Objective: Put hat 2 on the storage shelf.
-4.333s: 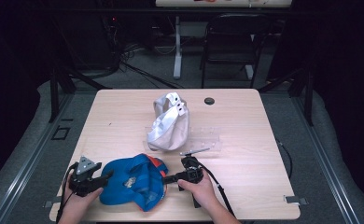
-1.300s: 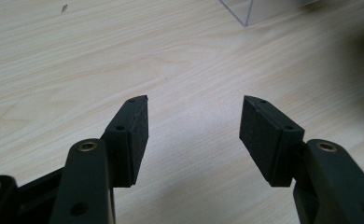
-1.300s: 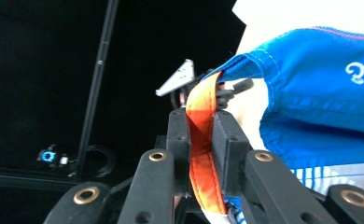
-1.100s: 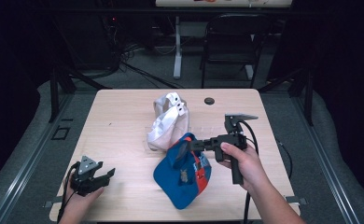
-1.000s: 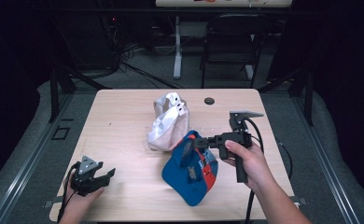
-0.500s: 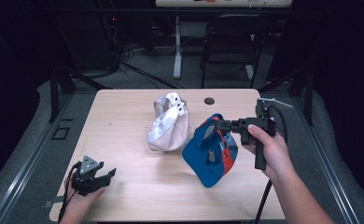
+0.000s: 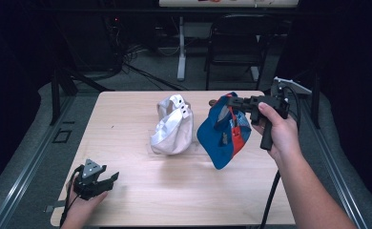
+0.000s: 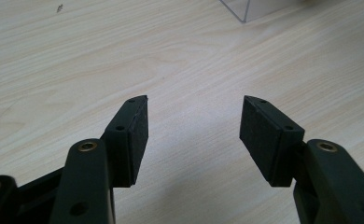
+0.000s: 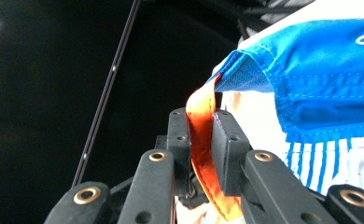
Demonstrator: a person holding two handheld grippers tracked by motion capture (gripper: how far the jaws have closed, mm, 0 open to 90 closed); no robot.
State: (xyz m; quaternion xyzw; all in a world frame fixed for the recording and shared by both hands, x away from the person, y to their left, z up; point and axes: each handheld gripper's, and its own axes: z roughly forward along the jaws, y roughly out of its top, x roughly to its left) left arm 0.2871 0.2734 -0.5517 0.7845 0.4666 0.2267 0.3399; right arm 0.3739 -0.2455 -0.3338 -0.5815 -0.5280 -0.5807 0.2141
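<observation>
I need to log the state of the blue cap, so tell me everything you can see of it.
The blue cap hangs in the air above the right side of the table, clear of the wood, beside the white cap. It looks like soft fabric: mostly blue, with a red-orange part and a blue-and-white striped panel. The right gripper holds it from above, jaws shut on an orange strip of it, so it dangles limp with its lowest blue edge pointing down.
</observation>
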